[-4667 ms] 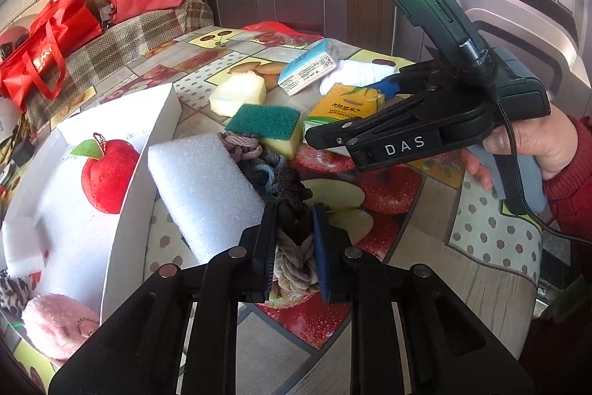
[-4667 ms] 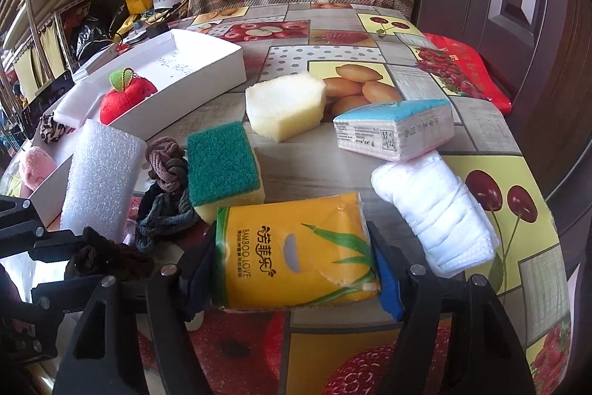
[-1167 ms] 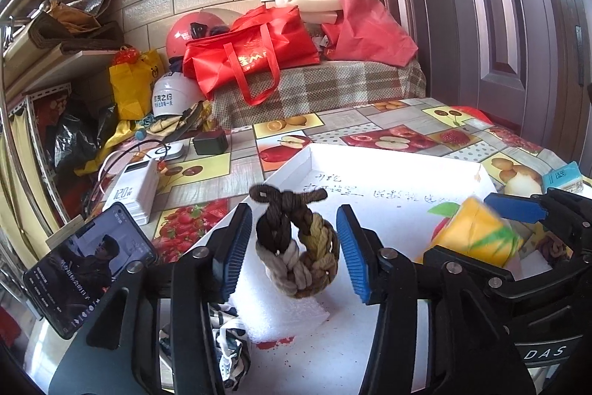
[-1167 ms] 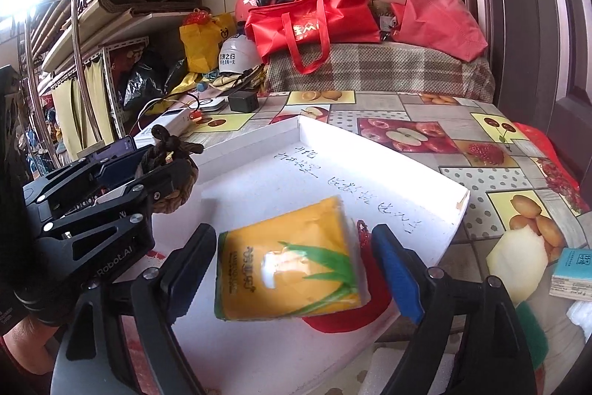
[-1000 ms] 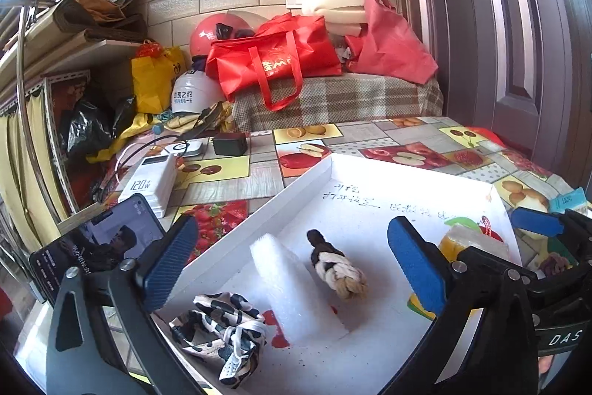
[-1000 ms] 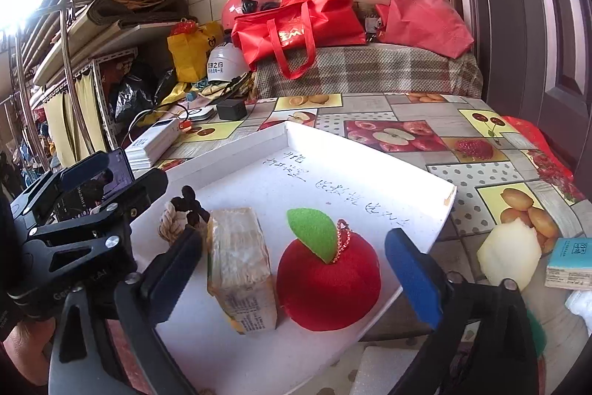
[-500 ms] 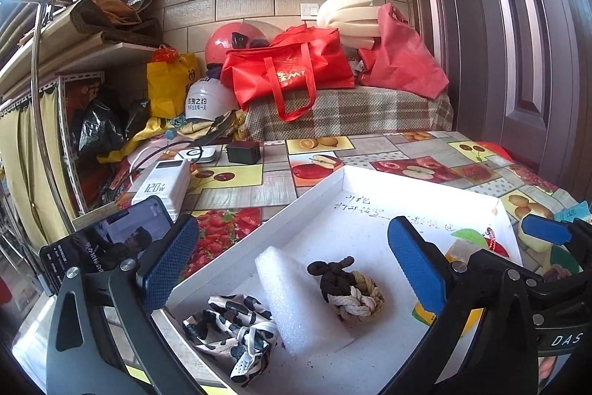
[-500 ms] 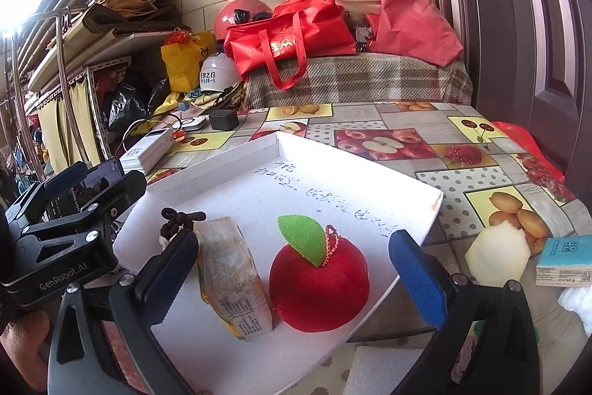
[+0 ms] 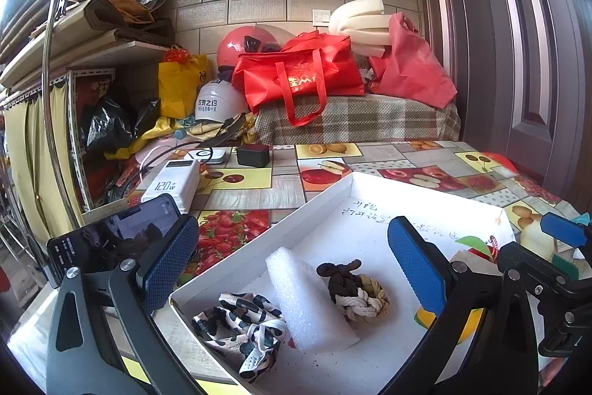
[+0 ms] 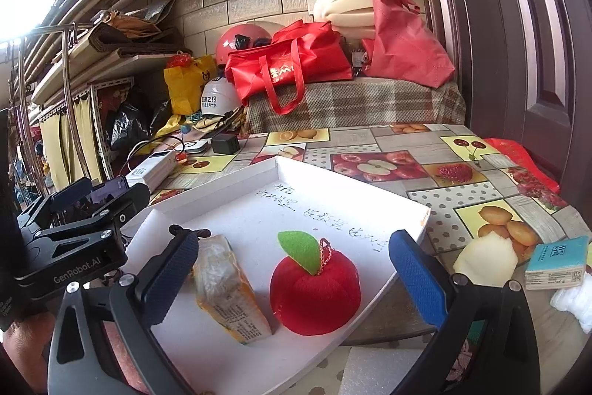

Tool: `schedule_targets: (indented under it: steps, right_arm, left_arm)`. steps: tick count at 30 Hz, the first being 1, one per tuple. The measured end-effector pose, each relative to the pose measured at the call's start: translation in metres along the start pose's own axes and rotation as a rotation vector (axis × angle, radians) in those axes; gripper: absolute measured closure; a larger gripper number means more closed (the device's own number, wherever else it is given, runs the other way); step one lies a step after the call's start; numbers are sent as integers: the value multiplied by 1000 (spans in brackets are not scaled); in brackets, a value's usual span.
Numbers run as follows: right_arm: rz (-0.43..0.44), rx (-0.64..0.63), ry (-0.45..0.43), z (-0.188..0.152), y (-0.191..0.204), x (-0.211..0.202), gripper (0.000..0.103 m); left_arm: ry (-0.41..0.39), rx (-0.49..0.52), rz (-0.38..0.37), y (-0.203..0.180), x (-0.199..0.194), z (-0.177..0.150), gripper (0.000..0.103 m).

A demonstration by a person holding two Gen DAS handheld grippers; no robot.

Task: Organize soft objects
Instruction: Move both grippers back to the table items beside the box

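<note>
A white tray (image 9: 325, 198) (image 10: 403, 206) lies on the fruit-print table. In it rest a braided rope knot (image 9: 359, 295), a white foam block (image 9: 307, 302), a black-and-white cloth (image 9: 240, 324), a yellow tissue pack (image 10: 229, 291) and a red plush apple (image 10: 314, 287). My left gripper (image 9: 292, 265) hangs open above the tray's near end with nothing held. My right gripper (image 10: 292, 273) is open too, its fingers either side of the pack and apple. The left gripper's body (image 10: 74, 239) shows at the left in the right wrist view.
Beside the tray lie a pale sponge (image 10: 484, 258), a blue tissue pack (image 10: 555, 261), a white cloth roll (image 10: 573, 302) and a foam block (image 10: 381, 372). A phone (image 9: 107, 243), power bank (image 9: 170, 184) and charger (image 9: 253, 155) sit left. Red bags (image 9: 299, 76) stand behind.
Both grippers opened: the rope knot and the yellow tissue pack dropped into the tray. Since then both grippers have pulled back a little from the tray.
</note>
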State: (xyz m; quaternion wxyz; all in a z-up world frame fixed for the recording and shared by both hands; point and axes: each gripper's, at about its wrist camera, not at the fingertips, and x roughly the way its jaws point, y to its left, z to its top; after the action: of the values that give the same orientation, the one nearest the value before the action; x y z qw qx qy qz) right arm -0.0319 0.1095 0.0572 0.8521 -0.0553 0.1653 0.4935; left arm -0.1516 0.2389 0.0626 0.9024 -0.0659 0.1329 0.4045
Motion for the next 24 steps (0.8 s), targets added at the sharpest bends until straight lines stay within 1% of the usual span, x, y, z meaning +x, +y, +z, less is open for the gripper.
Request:
schedule_targets:
  steps: [3,6,18,24]
  right_arm:
    - [-2,-28,-22,-1,6,-8,0]
    - [2,-40,-24,-3,7,-12,0]
    - [31,-18,-10,-10,-8,-32,0]
    - [28,-17,-15,-14,-14,-43,0]
  left_arm:
    - [-1,1,-4,-1,-4,-1,0]
    - [-2,1,-7,-1,-7,-2,0]
    - [-5,12,-17,-10,-18,-5,0]
    - [-6,30,-53,-20,-32,-10,0]
